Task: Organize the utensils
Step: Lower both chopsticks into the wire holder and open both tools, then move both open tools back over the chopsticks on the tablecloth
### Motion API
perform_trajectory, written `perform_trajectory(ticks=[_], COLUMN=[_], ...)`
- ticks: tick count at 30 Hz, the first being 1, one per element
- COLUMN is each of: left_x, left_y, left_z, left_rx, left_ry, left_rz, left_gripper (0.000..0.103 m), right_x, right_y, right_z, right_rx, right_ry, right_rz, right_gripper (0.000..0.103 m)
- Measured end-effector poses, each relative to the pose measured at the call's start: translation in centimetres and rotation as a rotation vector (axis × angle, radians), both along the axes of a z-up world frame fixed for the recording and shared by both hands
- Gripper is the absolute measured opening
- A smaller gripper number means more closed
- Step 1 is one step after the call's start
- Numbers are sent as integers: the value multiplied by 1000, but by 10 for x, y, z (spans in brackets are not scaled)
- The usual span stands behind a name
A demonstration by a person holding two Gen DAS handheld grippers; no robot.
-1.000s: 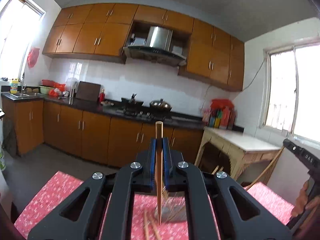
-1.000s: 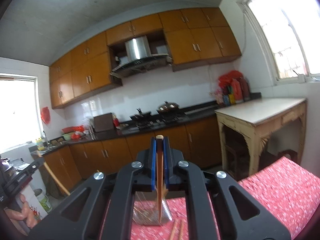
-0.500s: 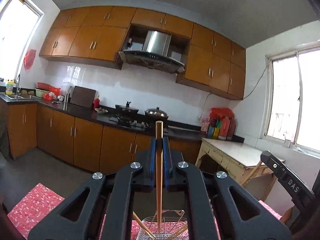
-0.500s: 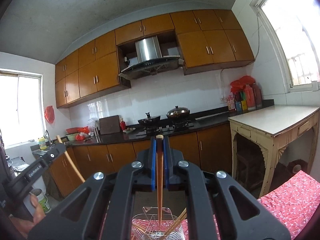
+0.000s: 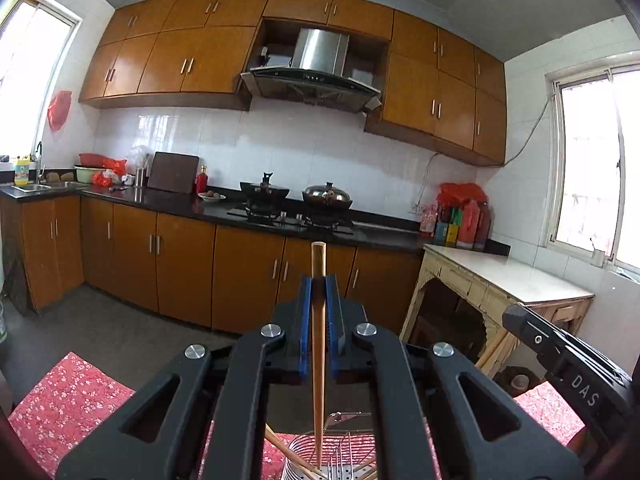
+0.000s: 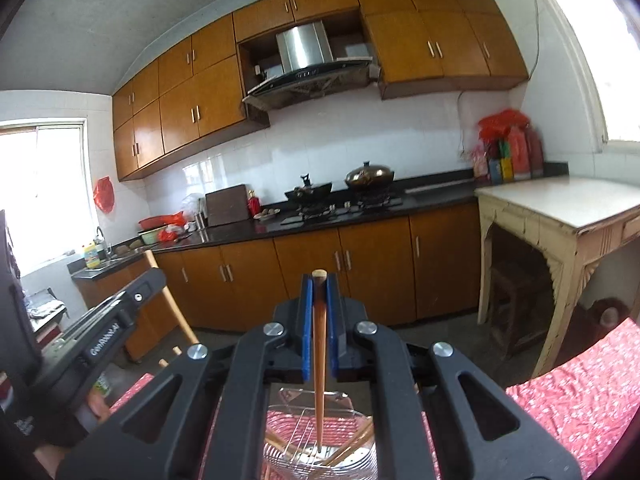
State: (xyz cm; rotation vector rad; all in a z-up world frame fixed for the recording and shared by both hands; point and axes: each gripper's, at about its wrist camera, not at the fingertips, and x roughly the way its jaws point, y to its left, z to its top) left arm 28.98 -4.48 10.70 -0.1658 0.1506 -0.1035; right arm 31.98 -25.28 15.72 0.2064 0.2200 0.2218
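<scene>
Pinching upright chopstick each: left gripper (image 5: 319, 292) & right gripper (image 6: 319, 292), tips down, probably inside wire basket (image 6: 280, 440).

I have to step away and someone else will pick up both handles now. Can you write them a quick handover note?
Left claw: shut on a chopstick, upright, tip down in the wire basket.
Right claw: shut on another chopstick, upright, tip inside the same basket.
Basket stands on the red cloth; a few chopsticks already lean inside.
Left to do: open both claws so the sticks drop in, probably one at a time.
</scene>
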Motion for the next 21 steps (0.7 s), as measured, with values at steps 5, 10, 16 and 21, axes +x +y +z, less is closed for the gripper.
perform_trajectory(ticks=[5, 10, 16, 21], left_x=[9, 4, -17, -42], left_y=[-5, 4, 21, 38], left_z=[-4, -1, 7, 2], left_rx=[16, 24, 30, 48], left_ry=[41, 54, 34, 62], left_rz=[-13, 1, 49, 72], left_gripper=[7, 13, 39, 41], right_x=[16, 14, -11, -38], right_y=[1, 1, -12, -25], right_z=[-12, -23, -19, -27], right_rx=[-1, -54, -72, -81], right_ry=[62, 79, 52, 71], right_rz=[2, -56, -95, -116], right_gripper=[8, 33, 34, 34])
